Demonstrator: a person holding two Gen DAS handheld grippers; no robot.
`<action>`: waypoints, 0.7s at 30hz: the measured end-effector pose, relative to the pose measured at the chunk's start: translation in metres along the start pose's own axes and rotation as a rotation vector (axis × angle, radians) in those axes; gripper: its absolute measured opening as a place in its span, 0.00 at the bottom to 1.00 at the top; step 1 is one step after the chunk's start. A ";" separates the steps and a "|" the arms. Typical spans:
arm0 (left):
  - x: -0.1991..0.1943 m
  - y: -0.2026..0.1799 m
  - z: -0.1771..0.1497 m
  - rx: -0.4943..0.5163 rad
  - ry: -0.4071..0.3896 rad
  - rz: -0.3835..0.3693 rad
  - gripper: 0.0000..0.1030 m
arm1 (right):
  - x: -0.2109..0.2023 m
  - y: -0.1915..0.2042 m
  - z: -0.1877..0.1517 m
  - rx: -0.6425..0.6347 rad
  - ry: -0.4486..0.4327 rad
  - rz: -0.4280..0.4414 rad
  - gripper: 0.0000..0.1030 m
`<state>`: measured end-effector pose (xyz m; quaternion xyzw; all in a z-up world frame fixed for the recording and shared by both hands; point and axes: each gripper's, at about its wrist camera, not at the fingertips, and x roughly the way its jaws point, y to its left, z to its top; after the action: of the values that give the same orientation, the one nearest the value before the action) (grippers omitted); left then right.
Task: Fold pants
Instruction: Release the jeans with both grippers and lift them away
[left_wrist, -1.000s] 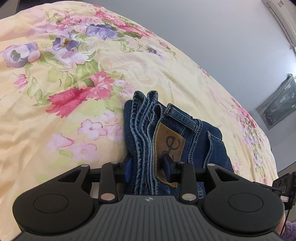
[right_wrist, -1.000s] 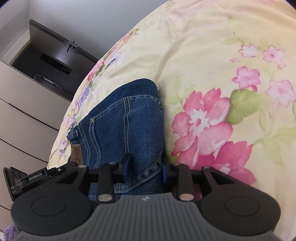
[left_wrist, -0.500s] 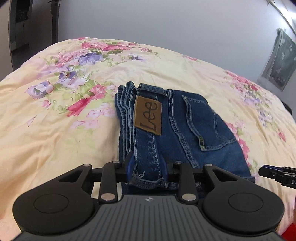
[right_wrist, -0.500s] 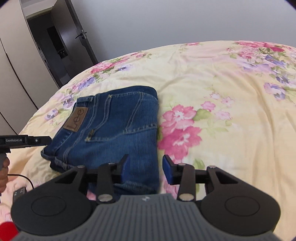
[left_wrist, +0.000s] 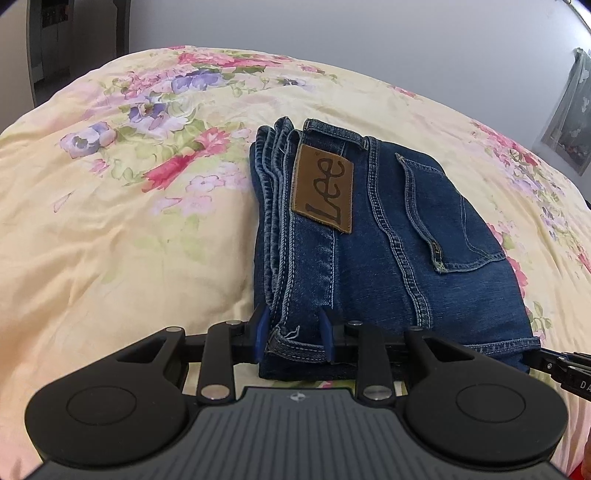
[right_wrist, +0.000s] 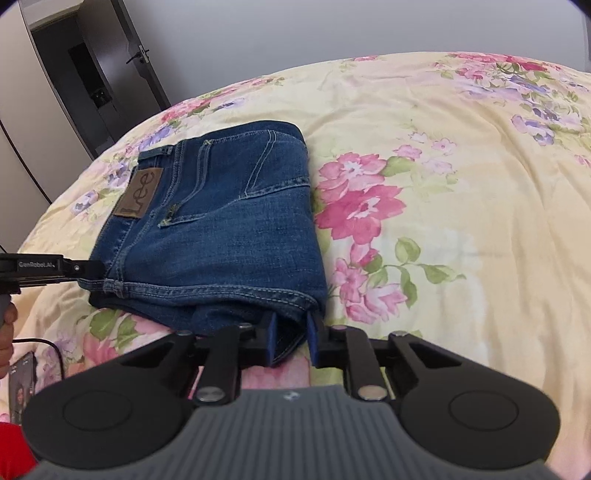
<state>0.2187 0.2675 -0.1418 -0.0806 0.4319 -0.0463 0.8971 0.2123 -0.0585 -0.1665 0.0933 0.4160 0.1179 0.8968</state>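
Jeans (left_wrist: 388, 258) are sitting folded into a chunky rectangle on the bed (left_wrist: 110, 240), on top of the yellow floral cover. They're lying closer to the bed's edge on the door (right_wrist: 99, 74) side than to the middle. The back side is facing up, so the brown Lee patch (left_wrist: 323, 188) and a pocket (left_wrist: 454, 221) are showing. The stacked layers are all lining up along the patch side.

Left tongs (left_wrist: 293, 338) are working the near corner under the patch. They've just been closing and are now sitting narrow, pinching the hemmed denim corner between the blue pads. The pads are pressing on the cloth as far as I can tell.

Right tongs (right_wrist: 293, 341) are doing the same at the other near corner. They've just been snapping in too and are now clamping a fold of the denim, with very little gap showing between the pads. Both sets are pointing down at the bed from the near side, with the jeans stretching away from them.

Off at the left edge of the right view, a hand (right_wrist: 5, 325) is gripping the left handle. A phone (right_wrist: 22, 384) with a cable is lying on the cover just under it.
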 end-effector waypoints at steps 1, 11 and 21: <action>0.000 0.000 0.000 0.001 0.002 0.000 0.31 | -0.001 0.001 0.000 -0.002 -0.002 -0.006 0.00; 0.001 -0.001 0.001 -0.012 0.021 0.033 0.30 | -0.020 -0.009 -0.015 -0.009 0.075 -0.013 0.00; -0.084 -0.035 0.017 0.030 -0.095 0.027 0.28 | -0.082 0.002 -0.001 -0.073 -0.040 0.022 0.00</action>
<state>0.1788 0.2477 -0.0603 -0.0634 0.3890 -0.0371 0.9183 0.1599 -0.0800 -0.1070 0.0676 0.3923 0.1411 0.9064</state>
